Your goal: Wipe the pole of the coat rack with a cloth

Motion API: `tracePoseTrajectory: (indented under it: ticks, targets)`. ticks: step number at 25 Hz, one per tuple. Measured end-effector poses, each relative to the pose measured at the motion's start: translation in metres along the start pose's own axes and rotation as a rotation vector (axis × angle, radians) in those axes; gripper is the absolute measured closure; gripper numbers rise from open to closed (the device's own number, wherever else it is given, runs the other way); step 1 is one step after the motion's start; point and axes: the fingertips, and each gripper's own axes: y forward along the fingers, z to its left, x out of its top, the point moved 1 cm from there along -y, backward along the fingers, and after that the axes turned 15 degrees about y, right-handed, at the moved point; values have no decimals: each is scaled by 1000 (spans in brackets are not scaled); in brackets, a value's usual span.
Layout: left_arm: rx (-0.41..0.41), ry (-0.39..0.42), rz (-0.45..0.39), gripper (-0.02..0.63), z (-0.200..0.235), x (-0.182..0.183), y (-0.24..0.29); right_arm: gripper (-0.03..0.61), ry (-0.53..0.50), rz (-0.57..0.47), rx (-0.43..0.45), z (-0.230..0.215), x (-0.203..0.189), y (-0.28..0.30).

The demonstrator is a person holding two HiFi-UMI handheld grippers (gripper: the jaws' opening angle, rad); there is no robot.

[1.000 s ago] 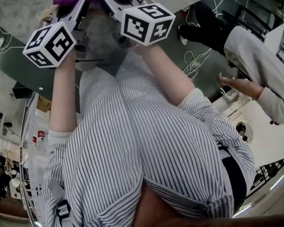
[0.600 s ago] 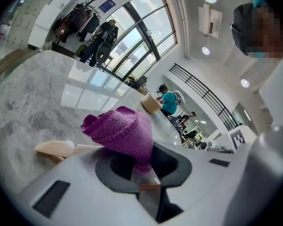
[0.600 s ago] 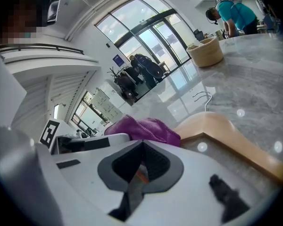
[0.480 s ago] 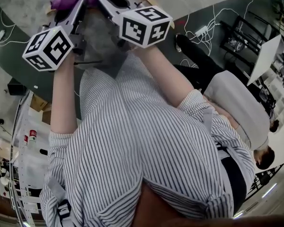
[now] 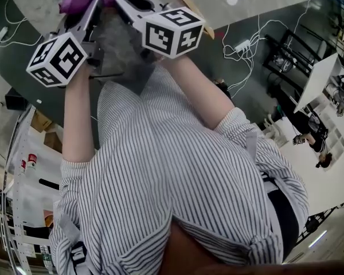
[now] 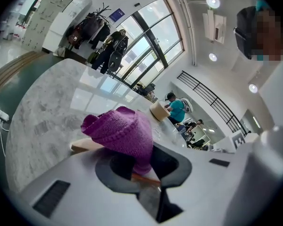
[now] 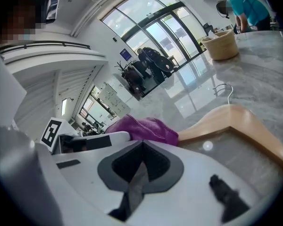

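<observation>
The purple knitted cloth (image 6: 120, 135) looks soft and nubbly, the pale wooden hanger (image 7: 245, 124) smooth and matt, the grey marbled tabletop (image 6: 42, 121) glossy.

- cloth (image 6: 120, 135): magenta-purple all over, with a ribbed knit pattern.
- left gripper (image 6: 146, 175) and right gripper (image 7: 137, 171): white bodies with dark grey jaw pads.
- cubes (image 5: 58, 53): white faces with black square markings.
- hanger (image 7: 240, 126), on the right: pale tan wood.
- table (image 6: 42, 121): light grey with whitish marbling.
- shirt (image 5: 178, 182), near: white with thin dark stripes.
- basket (image 7: 220, 46), far: beige.
</observation>
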Motion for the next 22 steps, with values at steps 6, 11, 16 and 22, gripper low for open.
tracePoseTrajectory:
  ticks: [6,11,16,22]
  targets:
    - [41,-6,-21,534,9,-1,-14,565,-15,24,18,8,-5,9]
    - [68,-21,-33,534,22,-2,-24,565,-27,44,30,13,-9,16]
    - [75,-21,-39,534,29,-1,-32,565,-30,52,28,16,-14,19]
    - [72,-40,-42,534,34,-4,-36,565,-36,51,26,18,-16,21]
